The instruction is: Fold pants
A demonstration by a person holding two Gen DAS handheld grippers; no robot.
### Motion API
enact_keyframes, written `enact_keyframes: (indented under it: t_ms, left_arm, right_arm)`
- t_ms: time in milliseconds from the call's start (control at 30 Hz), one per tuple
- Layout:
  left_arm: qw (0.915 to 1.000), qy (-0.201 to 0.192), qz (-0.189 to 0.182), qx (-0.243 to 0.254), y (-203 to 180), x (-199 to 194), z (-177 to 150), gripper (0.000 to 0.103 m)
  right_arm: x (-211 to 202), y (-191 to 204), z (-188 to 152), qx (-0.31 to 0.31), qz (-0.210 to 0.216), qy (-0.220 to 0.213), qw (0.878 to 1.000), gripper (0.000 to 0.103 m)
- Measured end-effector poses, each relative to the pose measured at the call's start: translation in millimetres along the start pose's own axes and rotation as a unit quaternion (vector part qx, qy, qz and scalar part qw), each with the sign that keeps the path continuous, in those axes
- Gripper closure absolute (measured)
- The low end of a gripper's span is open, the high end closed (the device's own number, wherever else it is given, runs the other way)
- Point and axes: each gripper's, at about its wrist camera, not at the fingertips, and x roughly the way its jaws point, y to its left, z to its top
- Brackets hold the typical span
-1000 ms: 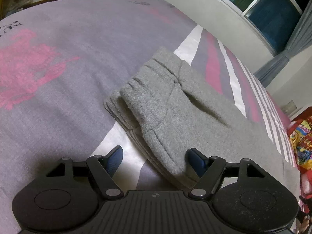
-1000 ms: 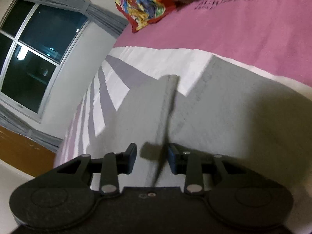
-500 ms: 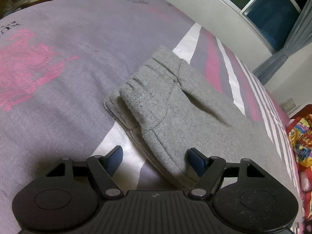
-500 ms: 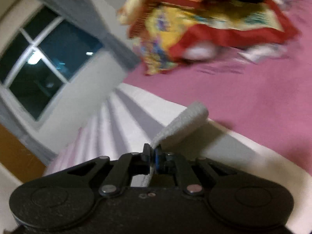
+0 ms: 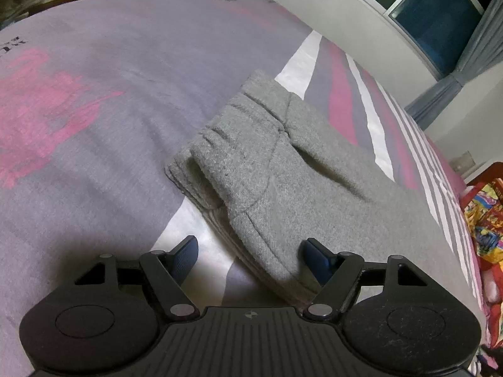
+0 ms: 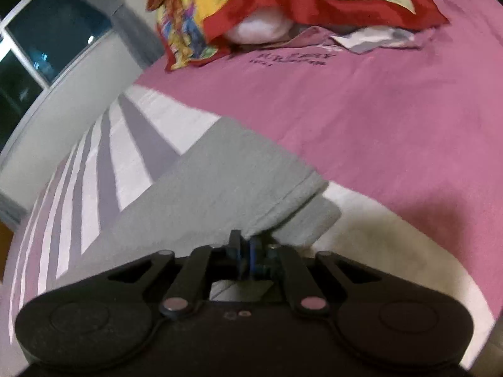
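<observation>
Grey fleece pants point(image 5: 283, 169) lie on the bed, waistband end bunched at the left in the left wrist view. My left gripper point(image 5: 250, 256) is open, its fingers on either side of the near edge of the pants. In the right wrist view the leg end of the pants point(image 6: 226, 182) lies flat across the striped sheet. My right gripper point(image 6: 246, 248) is shut on the hem of the pants, which is lifted a little at the near edge.
The bedsheet point(image 5: 94, 94) is grey with pink print and stripes, and pink point(image 6: 377, 119) at the other end. A red and yellow blanket over a pillow point(image 6: 283, 6) lies at the head of the bed. A wall and window point(image 5: 440, 9) run along the far side.
My right gripper has closed on the pants hem and lifted it, then swung so the leg lies flatter in view. My left gripper has stayed open in place.
</observation>
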Motion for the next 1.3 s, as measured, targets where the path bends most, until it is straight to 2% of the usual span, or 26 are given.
enact_keyframes:
  t_ms: [67, 133, 167, 233, 267, 367, 400, 433, 600, 733, 800, 900, 967, 1033, 1067, 1133, 1167, 1200, 1267, 1300]
  left_arm:
    - [0.9999, -0.012, -0.005, -0.004, -3.8, -4.0, -1.2, 0.029]
    - [0.9992, -0.025, -0.028, -0.014, -5.4, -8.5, -3.5, 0.029]
    - [0.9986, -0.037, -0.032, -0.021, -5.7, -11.6, -5.2, 0.033]
    - [0.9968, -0.056, -0.040, -0.040, -3.7, -17.4, -7.7, 0.055]
    - [0.9959, -0.061, -0.040, -0.053, 0.2, -19.8, -8.7, 0.058]
    - [0.9908, -0.070, -0.067, -0.095, 15.2, -24.2, -12.4, 0.061]
    - [0.9899, -0.073, -0.070, -0.100, 17.6, -26.1, -13.3, 0.068]
    - [0.9895, -0.076, -0.072, -0.099, 18.6, -28.7, -14.4, 0.070]
    - [0.9828, -0.094, -0.107, -0.118, 24.4, -30.3, -21.5, 0.070]
    - [0.9845, -0.079, -0.098, -0.122, 25.5, -16.9, -15.2, 0.070]
    - [0.9827, -0.092, -0.110, -0.118, 22.0, -18.4, -15.2, 0.070]
    - [0.9744, -0.141, -0.138, -0.108, 13.9, -30.3, -15.3, 0.070]
    - [0.9790, -0.127, -0.125, -0.098, 7.9, -23.7, -11.2, 0.070]
    - [0.9888, -0.074, -0.089, -0.094, 6.1, -5.1, -3.3, 0.070]
    - [0.9905, -0.067, -0.079, -0.090, 5.7, 0.8, 0.4, 0.085]
    - [0.9855, -0.097, -0.100, -0.096, 7.6, -5.5, 10.6, 0.088]
    - [0.9819, -0.115, -0.116, -0.096, 6.7, -12.4, 15.9, 0.088]
    - [0.9818, -0.126, -0.118, -0.079, 2.8, -17.6, 20.5, 0.088]
    - [0.9864, -0.120, -0.097, -0.057, 1.5, -15.1, 24.0, 0.088]
    - [0.9903, -0.101, -0.078, -0.056, 5.9, -7.1, 23.3, 0.088]
  right_arm:
    - [-12.3, 4.7, -11.6, 0.018, 0.055, 0.023, 0.998, 0.059]
    - [-10.9, 14.9, -24.1, 0.020, 0.088, 0.044, 0.995, 0.060]
    - [-9.0, 20.5, -32.2, 0.026, 0.108, 0.059, 0.992, 0.061]
    - [-3.5, 33.2, -47.0, 0.039, 0.135, 0.084, 0.987, 0.063]
    - [-0.7, 38.4, -52.4, 0.038, 0.139, 0.088, 0.986, 0.063]
    - [7.2, 51.8, -61.6, 0.046, 0.138, 0.091, 0.985, 0.062]
    - [10.9, 54.0, -60.9, 0.046, 0.138, 0.092, 0.985, 0.062]
    - [12.2, 56.8, -60.6, 0.040, 0.136, 0.092, 0.986, 0.062]
    - [13.4, 57.5, -58.8, 0.033, 0.138, 0.096, 0.985, 0.063]
    - [16.4, 57.3, -59.1, 0.032, 0.138, 0.099, 0.985, 0.063]
    - [17.0, 58.8, -58.7, 0.029, 0.137, 0.099, 0.985, 0.063]
    - [19.2, 57.0, -57.6, 0.028, 0.142, 0.100, 0.984, 0.063]
    - [20.7, 54.7, -57.1, 0.032, 0.145, 0.100, 0.984, 0.064]
    - [21.8, 53.7, -56.9, 0.036, 0.146, 0.100, 0.984, 0.064]
    - [22.2, 53.9, -56.6, 0.036, 0.143, 0.099, 0.984, 0.068]
    - [21.0, 55.1, -56.8, 0.023, 0.120, 0.089, 0.989, 0.100]
    - [19.5, 54.2, -57.2, 0.021, 0.125, 0.084, 0.988, 0.100]
    - [14.1, 54.1, -58.2, 0.017, 0.135, 0.071, 0.988, 0.100]
    - [6.2, 54.8, -61.9, 0.006, 0.144, 0.056, 0.988, 0.100]
    - [6.9, 52.2, -64.3, 0.008, 0.142, 0.058, 0.988, 0.100]
